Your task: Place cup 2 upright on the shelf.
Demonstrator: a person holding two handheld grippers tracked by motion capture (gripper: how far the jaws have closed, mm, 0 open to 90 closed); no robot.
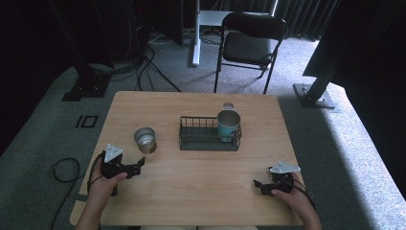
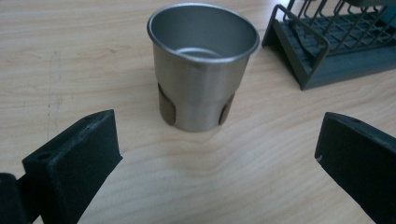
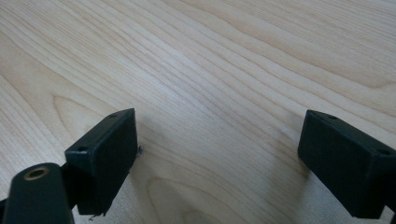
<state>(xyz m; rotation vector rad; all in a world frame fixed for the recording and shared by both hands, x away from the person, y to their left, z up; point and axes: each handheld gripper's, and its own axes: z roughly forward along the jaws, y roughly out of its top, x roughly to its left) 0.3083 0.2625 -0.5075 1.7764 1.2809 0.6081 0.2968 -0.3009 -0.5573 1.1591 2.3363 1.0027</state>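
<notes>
A bare steel cup [image 1: 145,139] stands upright on the wooden table [image 1: 191,191], left of a dark wire rack [image 1: 209,137]. Inside the rack's right end stands a teal cup [image 1: 228,125]. My left gripper [image 1: 139,164] lies just short of the steel cup [image 2: 202,65], open, its jaws wide apart and empty, aimed at the cup. The rack's corner [image 2: 327,46] shows at upper right in the left gripper view. My right gripper [image 1: 258,184] rests open near the front right of the table, with bare wood [image 3: 210,84] between its jaws.
A small round metal lid [image 1: 228,105] lies behind the rack. Beyond the table stand a black folding chair [image 1: 249,43], a white desk leg [image 1: 196,33] and dark frame posts [image 1: 316,91] on grey carpet. Cables [image 1: 64,170] trail at the left.
</notes>
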